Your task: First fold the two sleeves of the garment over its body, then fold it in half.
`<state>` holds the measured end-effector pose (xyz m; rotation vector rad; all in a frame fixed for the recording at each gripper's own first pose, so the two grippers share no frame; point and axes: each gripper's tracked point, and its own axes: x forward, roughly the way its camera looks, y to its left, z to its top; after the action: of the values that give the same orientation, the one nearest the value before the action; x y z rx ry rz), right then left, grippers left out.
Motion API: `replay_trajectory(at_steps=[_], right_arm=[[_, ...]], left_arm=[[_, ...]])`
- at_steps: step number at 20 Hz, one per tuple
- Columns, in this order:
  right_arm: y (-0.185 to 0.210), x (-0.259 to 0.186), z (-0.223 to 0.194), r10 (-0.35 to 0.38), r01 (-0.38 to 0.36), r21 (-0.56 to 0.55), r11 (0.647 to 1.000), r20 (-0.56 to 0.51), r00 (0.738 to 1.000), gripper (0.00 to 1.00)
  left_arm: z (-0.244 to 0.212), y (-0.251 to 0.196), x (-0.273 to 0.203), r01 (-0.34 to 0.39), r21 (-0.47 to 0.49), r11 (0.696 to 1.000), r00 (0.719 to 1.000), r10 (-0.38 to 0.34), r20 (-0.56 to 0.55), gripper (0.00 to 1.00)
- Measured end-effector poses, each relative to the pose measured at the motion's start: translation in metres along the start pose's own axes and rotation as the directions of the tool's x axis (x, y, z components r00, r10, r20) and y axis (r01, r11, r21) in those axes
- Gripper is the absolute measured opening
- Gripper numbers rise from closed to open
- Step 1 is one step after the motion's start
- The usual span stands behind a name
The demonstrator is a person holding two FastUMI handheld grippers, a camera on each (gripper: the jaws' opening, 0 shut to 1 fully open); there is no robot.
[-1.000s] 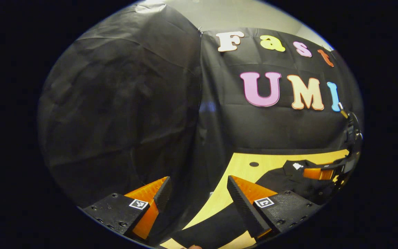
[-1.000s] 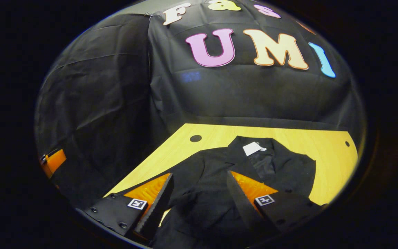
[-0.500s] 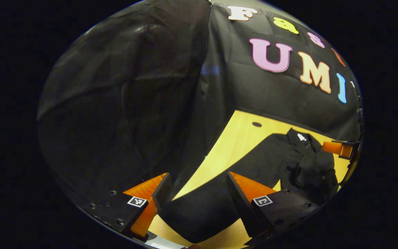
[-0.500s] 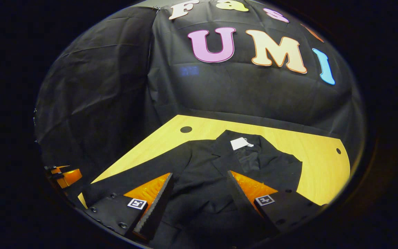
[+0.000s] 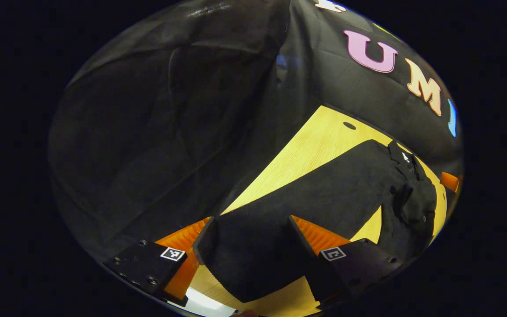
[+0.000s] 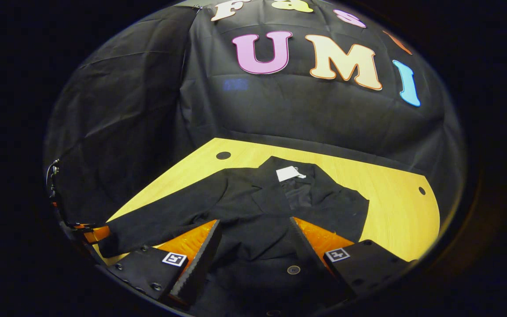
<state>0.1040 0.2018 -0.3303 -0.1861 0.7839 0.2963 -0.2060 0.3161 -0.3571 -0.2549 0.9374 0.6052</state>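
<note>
The left gripper (image 5: 249, 240) is spread wide, and the end of the garment's sleeve (image 5: 253, 259) lies between its fingers on the wooden surface (image 5: 310, 145). The right gripper (image 6: 255, 240) is spread too, above the black garment (image 6: 258, 207). Ahead of it a white tag (image 6: 286, 173) sits at the collar, and a button (image 6: 293, 269) lies close to its right finger.

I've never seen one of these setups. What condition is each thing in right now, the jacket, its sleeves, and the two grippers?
Black jacket: lying flat on the wooden table, front open, not folded in half.
Left sleeve: stretched out straight, not folded over the body.
White tag: lying at the collar.
Left gripper: open, its fingers either side of the sleeve's cuff end.
Right gripper: open, over the jacket's body.
</note>
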Motion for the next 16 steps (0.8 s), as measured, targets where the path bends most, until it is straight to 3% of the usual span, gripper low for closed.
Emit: replay_trajectory(at_steps=[2, 6, 7, 9, 13, 14, 16], right_arm=[[-0.004, -0.002, 0.000, -0.002, 0.002, 0.001, 1.000, -0.001, 1.000, 0.94], [-0.011, -0.005, -0.001, -0.008, 0.008, -0.001, 1.000, 0.001, 1.000, 0.98], [-0.012, -0.007, -0.002, -0.008, 0.008, -0.001, 1.000, -0.001, 1.000, 0.98], [-0.017, -0.009, -0.003, -0.010, 0.010, -0.004, 1.000, 0.001, 1.000, 0.98], [-0.027, -0.017, -0.004, -0.012, 0.012, 0.004, 1.000, 0.008, 1.000, 0.98], [-0.030, -0.019, -0.004, -0.013, 0.013, 0.005, 1.000, 0.013, 1.000, 0.98], [-0.037, -0.024, -0.004, -0.016, 0.016, 0.011, 1.000, 0.025, 1.000, 0.94]], left_arm=[[-0.001, -0.004, 0.002, -0.015, 0.005, 1.000, 1.000, 0.015, -0.002, 0.96], [-0.009, -0.013, 0.002, -0.041, 0.078, 0.996, 0.999, 0.041, 0.003, 0.96], [-0.008, -0.022, 0.005, -0.026, 0.082, 0.996, 1.000, 0.025, 0.008, 0.91], [-0.008, -0.040, 0.011, -0.002, 0.088, 0.996, 1.000, 0.000, 0.016, 0.67], [-0.009, -0.048, 0.009, 0.029, 0.039, 0.999, 0.999, -0.030, 0.025, 0.06], [-0.007, -0.048, 0.010, 0.028, 0.029, 0.999, 0.999, -0.028, 0.021, 0.01], [-0.009, -0.049, 0.009, 0.031, 0.005, 1.000, 1.000, -0.031, -0.002, 0.00]])
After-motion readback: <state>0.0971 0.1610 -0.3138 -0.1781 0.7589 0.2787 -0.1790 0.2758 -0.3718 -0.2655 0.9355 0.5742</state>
